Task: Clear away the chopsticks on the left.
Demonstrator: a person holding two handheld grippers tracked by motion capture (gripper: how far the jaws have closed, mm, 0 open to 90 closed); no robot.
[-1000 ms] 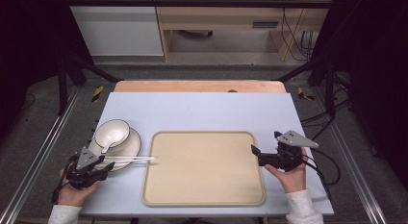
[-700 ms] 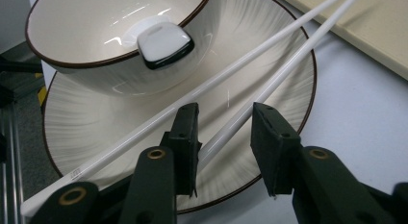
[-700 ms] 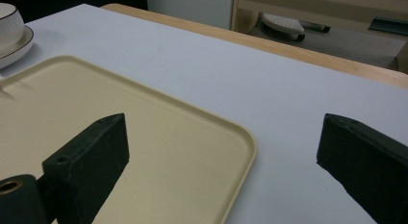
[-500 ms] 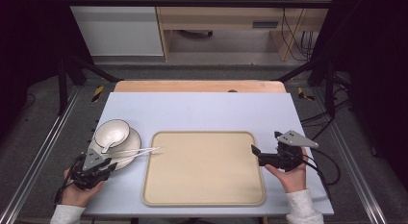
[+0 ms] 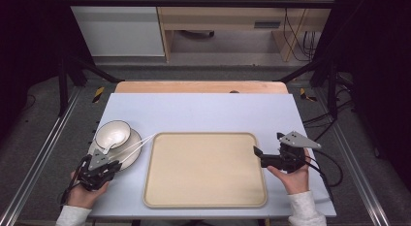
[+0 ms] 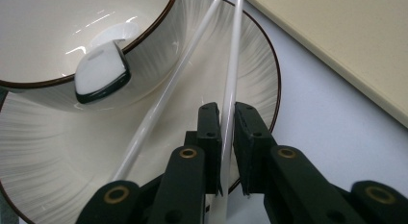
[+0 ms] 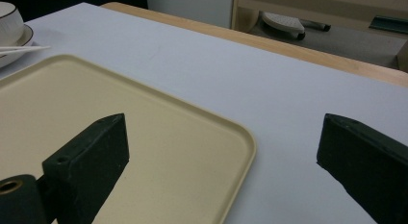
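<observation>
One white chopstick (image 6: pixel 230 89) is clamped in the left gripper (image 6: pixel 226 137), whose jaws have just been closing; a second chopstick (image 6: pixel 163 99) lies just beside it across the plate (image 6: pixel 260 56) under the bowl (image 6: pixel 57 22). The right gripper (image 7: pixel 221 152) is held released at the tray's (image 5: pixel 203 168) right edge on the counter (image 5: pixel 203 114).

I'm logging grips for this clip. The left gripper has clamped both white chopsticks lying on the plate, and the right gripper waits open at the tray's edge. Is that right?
Not quite. The left gripper is shut on one chopstick alone; the second chopstick lies free beside the jaws on the plate, as the left gripper view shows. The jaws have just been closing. The right gripper does wait open at the tray's edge.
</observation>
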